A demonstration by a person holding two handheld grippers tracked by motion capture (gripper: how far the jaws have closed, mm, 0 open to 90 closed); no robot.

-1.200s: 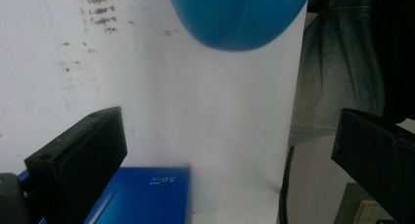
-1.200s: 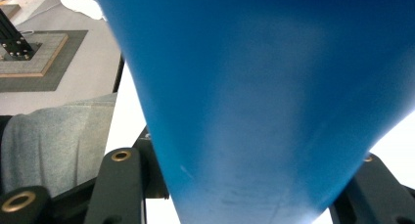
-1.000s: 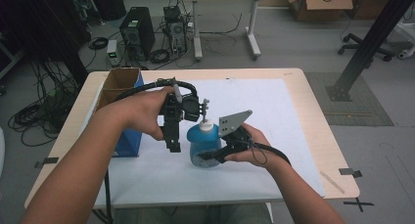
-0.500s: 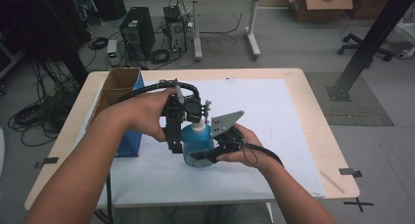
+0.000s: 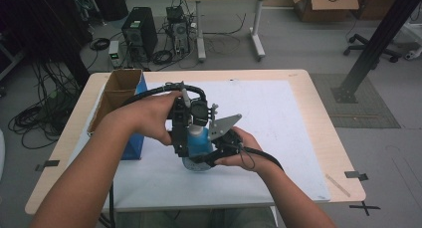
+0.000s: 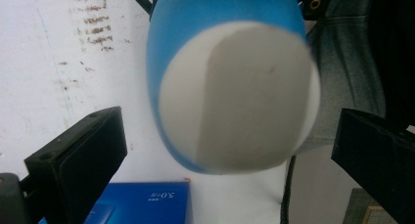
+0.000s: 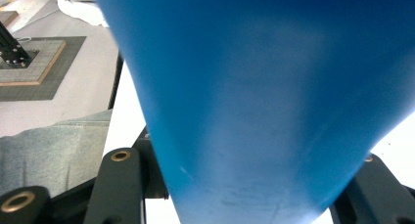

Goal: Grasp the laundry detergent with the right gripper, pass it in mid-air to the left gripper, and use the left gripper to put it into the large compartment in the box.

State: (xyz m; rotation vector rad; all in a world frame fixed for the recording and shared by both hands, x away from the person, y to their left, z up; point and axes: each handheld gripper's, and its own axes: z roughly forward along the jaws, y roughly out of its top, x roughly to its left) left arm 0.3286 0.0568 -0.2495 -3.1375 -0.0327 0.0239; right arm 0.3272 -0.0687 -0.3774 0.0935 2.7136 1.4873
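Right now the right claw [image 5: 215,152] is clamped low on a blue, rounded plastic bottle [image 5: 198,143], its black jaws pressing the body from both sides in the right gripper view, where the blue wall [image 7: 254,87] rises between them. The left claw [image 5: 180,141] comes down from above with its jaws apart; in the left gripper view they stand well clear on either side of the bottle's pale, oval end face [image 6: 240,94], touching nothing. The bottle is held just above the white mat [image 5: 278,118] near the middle of the counter [image 5: 328,113], tilted so that this end faces the left gripper's camera; whether any part of it rests on the mat I cannot tell. Farther out, an open cardboard box with blue sides [image 5: 119,106] stands just beside the person's left hand [image 5: 144,118], at the left edge of the mat, and its blue side also shows at the bottom of the left gripper view [image 6: 142,204]. The step in hand looks like a two-claw grasp or handover, with the right claw steadying the bottle while the left lines up on its end. The next move seems to call for the left jaws to close squarely across that end without sliding off the rounded surface, while the right keeps its hold until the second grip is firm.
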